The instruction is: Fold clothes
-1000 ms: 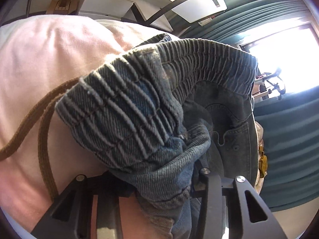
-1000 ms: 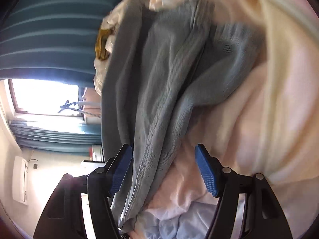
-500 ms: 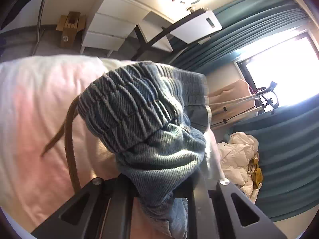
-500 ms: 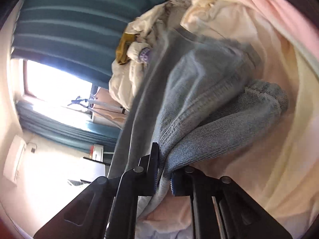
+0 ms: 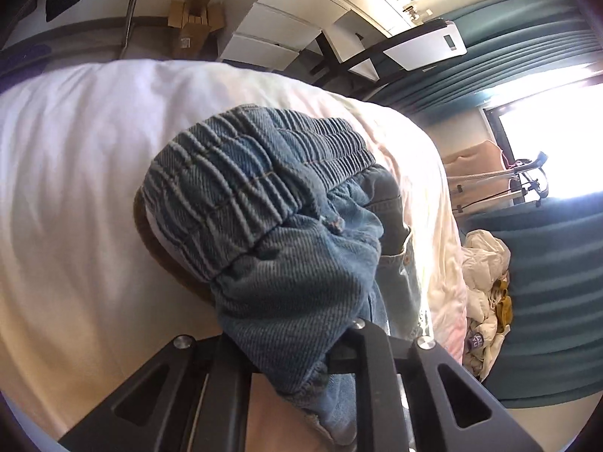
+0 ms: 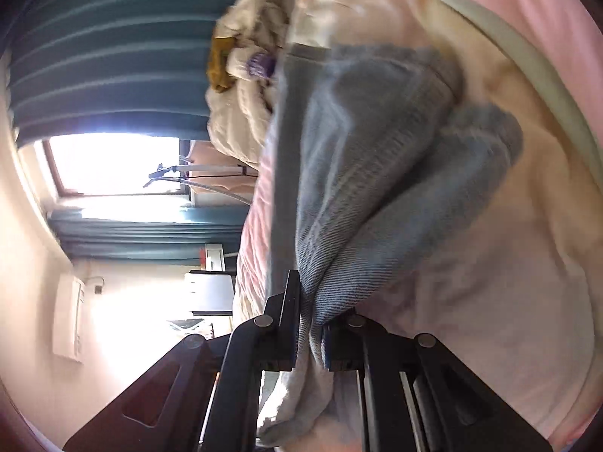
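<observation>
Denim jeans [image 5: 271,248] bunched over pale bedding [image 5: 75,173], left gripper [image 5: 290,358] and right gripper [image 6: 312,335] both clamped on them

Bunched blue denim trousers [image 5: 286,248], lifted

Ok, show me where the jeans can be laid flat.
Free: the bare bedding left of the jeans in the left view, up to the bed's far edge. Crowded: the pile of pale clothes by the curtain.
</observation>
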{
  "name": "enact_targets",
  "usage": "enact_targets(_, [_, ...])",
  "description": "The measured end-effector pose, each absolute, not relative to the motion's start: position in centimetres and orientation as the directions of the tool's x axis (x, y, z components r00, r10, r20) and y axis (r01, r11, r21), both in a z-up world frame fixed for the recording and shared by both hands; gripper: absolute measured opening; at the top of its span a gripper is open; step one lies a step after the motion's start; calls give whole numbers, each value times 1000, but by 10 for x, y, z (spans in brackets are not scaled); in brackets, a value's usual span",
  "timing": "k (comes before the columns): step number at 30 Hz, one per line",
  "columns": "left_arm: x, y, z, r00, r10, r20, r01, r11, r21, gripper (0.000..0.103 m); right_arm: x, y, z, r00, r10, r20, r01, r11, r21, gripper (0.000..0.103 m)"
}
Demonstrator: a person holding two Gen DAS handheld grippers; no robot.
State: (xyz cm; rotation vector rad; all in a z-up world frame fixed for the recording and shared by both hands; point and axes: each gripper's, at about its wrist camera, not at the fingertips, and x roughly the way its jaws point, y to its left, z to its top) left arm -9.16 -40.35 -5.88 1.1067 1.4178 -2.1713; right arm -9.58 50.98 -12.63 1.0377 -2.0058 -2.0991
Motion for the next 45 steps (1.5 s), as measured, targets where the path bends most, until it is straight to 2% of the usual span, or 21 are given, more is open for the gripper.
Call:
enact_targets(2, [-90, -399, -59, -669, 151, -727, 597, -474, -648, 14, -98, 513, -135, -764, -492, -418, -416, -121, 901, 8])
enact_targets(5, [-86, -391, -54, -647, 149, -748, 591, -522, -615, 21, -95, 518, -145, -763, -488, -424, -449, -72, 891, 13])
enact_targets(7, [-77, -385, -43, -647, 129, -751, 581, -554, -596, 34, -90, 525, -149, -775, -461, -432, -469, -38, 883, 15])
enact_targets(8, [-72, -380, -37, -650, 113, -751, 574, -574, -583, 38, -85, 530, -152, -780, -445, -439, -479, -26, 877, 20])
enact_targets(9, [-66, -376, -32, -649, 98, -755, 569, -595, -567, 47, -79, 535, -153, -785, -425, -450, -490, -17, 872, 25])
enact_targets(10, [-61, -372, -27, -648, 83, -757, 564, -616, -550, 49, -74, 540, -153, -793, -406, -454, -494, -8, 870, 26])
enact_targets(14, [-43, -348, -3, -643, -9, -766, 534, -722, -439, 49, -50, 560, -145, -838, -323, -440, -469, 13, 883, 28])
enact_targets(16, [-36, -332, 10, -670, -10, -742, 487, -761, -429, 49, -41, 567, -138, -858, -291, -424, -447, 15, 894, 31])
enact_targets(20, [-39, -291, 29, -691, 20, -723, 390, -832, -395, 49, -39, 572, -129, -880, -262, -396, -414, 17, 910, 32])
enact_targets(23, [-46, -256, 37, -713, 81, -696, 294, -866, -403, 49, -38, 570, -137, -880, -281, -382, -411, 50, 910, 32])
enact_targets(28, [-70, -182, 38, -705, 128, -697, 180, -919, -351, 49, -39, 570, -156, -874, -309, -376, -426, 113, 898, 32])
enact_targets(32, [-86, -123, 30, -697, 221, -682, 84, -920, -383, 49, -43, 568, -169, -855, -331, -399, -457, 121, 881, 32])
enact_targets(35, [-92, -83, 20, -704, 247, -666, 25, -929, -370, 49, -56, 570, -168, -839, -330, -434, -476, 58, 877, 32])
enact_targets(39, [-98, -51, -9, -688, 362, -629, -30, -880, -474, 49, -77, 577, -152, -801, -266, -537, -518, -141, 843, 31])
enact_targets(41, [-102, -40, -25, -662, 374, -650, -36, -882, -470, 49, -85, 580, -145, -788, -224, -574, -531, -226, 817, 29])
enact_targets(43, [-105, -33, -36, -636, 372, -676, -56, -896, -441, 49, -89, 582, -139, -800, -184, -571, -517, -272, 812, 27])
enact_targets(45, [-106, -34, -41, -632, 360, -687, -54, -904, -424, 49, -92, 582, -133, -821, -163, -548, -488, -298, 820, 17])
